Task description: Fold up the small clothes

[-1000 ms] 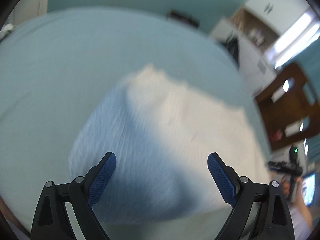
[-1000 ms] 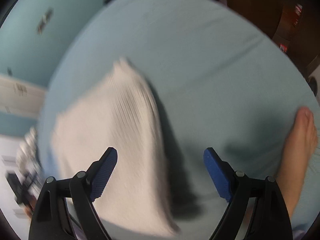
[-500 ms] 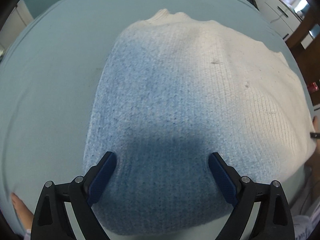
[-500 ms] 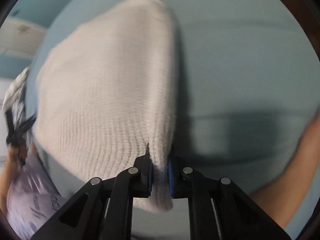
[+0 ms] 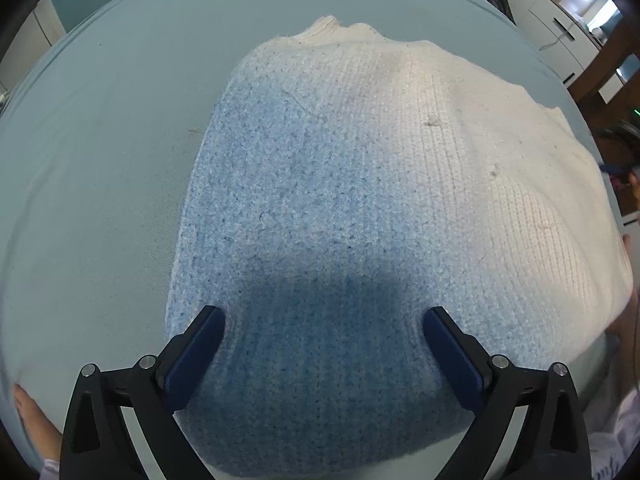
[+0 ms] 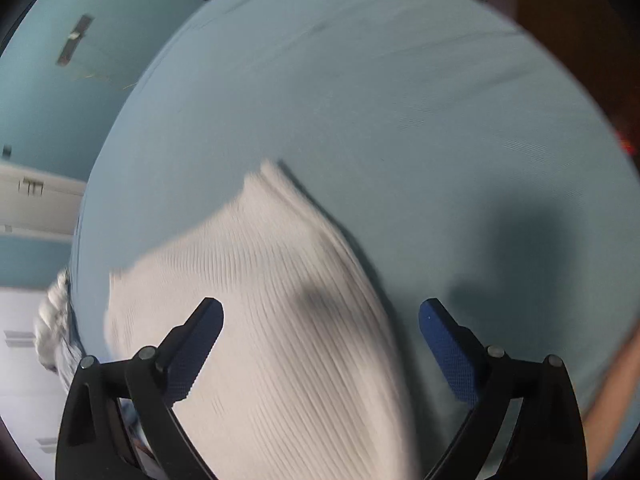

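Right gripper (image 6: pixel 321 316) has let go of the knit sweater (image 5: pixel 380 220): half a second ago it pinched the edge, now its jaws have just been opening and stand wide above the blurred fabric. Left gripper (image 5: pixel 323 322) hangs low over the sweater, jaws wide, nothing gripped. Sweater lies folded on the light-blue bed sheet (image 5: pixel 100 160).

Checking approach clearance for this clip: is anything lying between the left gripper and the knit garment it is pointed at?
Nothing visible does. The left gripper is open directly over the blue part of the knit garment, which lies flat on the light blue sheet. No other object sits on the garment or between the jaws.
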A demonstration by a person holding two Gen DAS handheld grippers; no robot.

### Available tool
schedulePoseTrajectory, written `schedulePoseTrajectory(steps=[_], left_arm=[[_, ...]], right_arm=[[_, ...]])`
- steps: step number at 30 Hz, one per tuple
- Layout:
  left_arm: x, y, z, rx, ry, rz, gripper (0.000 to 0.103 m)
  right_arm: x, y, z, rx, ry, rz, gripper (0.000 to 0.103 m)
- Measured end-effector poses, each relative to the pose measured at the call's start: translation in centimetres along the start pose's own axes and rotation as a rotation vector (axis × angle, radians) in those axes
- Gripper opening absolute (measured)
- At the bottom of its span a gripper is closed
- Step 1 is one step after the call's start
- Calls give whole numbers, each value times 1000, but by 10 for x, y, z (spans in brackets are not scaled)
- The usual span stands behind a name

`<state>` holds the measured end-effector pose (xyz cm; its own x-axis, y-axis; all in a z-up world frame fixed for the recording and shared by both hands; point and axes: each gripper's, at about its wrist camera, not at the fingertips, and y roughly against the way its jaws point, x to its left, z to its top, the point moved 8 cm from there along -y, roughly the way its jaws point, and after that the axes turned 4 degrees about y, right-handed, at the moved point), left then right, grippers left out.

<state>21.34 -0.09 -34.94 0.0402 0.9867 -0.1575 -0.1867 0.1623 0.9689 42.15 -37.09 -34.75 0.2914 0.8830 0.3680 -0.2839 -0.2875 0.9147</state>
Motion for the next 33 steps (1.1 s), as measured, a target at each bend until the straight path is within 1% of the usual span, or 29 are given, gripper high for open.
schedulePoseTrajectory(steps=[1, 2, 3, 4, 5, 6, 7, 8, 9, 10, 11, 12, 14, 15, 16, 19, 21, 22, 23, 24, 25, 26, 27, 28, 29, 30, 31, 32, 33], left_arm=[[0, -1, -1, 3, 3, -4, 103], [0, -1, 7, 5, 5, -5, 103], [1, -2, 8, 6, 6, -8, 103], [2, -1, 9, 7, 5, -11, 103], [1, 3, 10, 6, 5, -13, 103], [2, 2, 11, 7, 4, -17, 103], [4, 3, 11, 6, 5, -19, 103], [6, 3, 10, 5, 7, -21, 103], [8, 3, 10, 5, 11, -25, 103], [9, 1, 11, 5, 14, -26, 103], [10, 0, 13, 4, 19, -26, 103], [11, 1, 14, 2, 21, -23, 103], [13, 1, 15, -5, 19, -14, 103], [14, 0, 16, -5, 21, -13, 103], [15, 0, 16, -4, 25, -15, 103], [17, -1, 15, 3, 33, -16, 103], [19, 0, 15, 8, 33, -8, 103], [19, 1, 15, 9, 30, -3, 103], [19, 3, 16, 9, 24, 9, 103], [20, 8, 17, 10, 18, 30, 103], [19, 15, 21, 10, 14, 41, 103], [19, 22, 25, 4, 12, 46, 103], [21, 35, 34, -23, 15, 44, 103], [26, 50, 43, -64, 31, 35, 103], [36, 71, 56, -132, 74, 24, 103], [44, 83, 62, -172, 109, 21, 103], [55, 94, 67, -205, 148, 27, 103], [67, 104, 72, -221, 190, 39, 103], [73, 107, 73, -214, 205, 49, 103]], right_arm=[[4, -15, 15, 16, 19, -67, 96], [8, -24, 25, 8, 61, -135, 95], [12, -30, 31, 0, 95, -177, 94], [18, -39, 35, -1, 139, -220, 91], [28, -49, 34, 13, 182, -230, 85], [36, -57, 32, 27, 214, -235, 72], [42, -58, 30, 4, 256, -290, 53], [56, -56, 26, -41, 335, -314, 38], [66, -57, 22, -50, 402, -340, 16], [75, -52, 19, -67, 456, -396, 7], [79, -46, 20, -87, 454, -419, 7], [83, -34, 26, -136, 426, -431, 7], [91, 4, 42, -276, 344, -380, 6], [94, 17, 49, -324, 328, -378, 6], [97, 24, 55, -347, 321, -388, 6], [106, 8, 65, -309, 366, -489, 6], [105, -23, 46, -203, 391, -554, 8], [95, -33, 39, -140, 371, -562, 13], [93, -34, 40, -144, 362, -555, 18], [94, -30, 41, -173, 350, -546, 40], [92, -18, 43, -189, 323, -544, 68], [88, -2, 43, -206, 283, -567, 74], [87, 15, 40, -235, 264, -574, 74], [91, 36, 36, -274, 244, -552, 74], [97, 56, 27, -301, 230, -502, 75], [105, 69, 16, -300, 233, -449, 78], [114, 77, 2, -274, 249, -390, 82], [128, 80, -19, -223, 280, -323, 83], [141, 79, -42, -179, 305, -274, 83]])
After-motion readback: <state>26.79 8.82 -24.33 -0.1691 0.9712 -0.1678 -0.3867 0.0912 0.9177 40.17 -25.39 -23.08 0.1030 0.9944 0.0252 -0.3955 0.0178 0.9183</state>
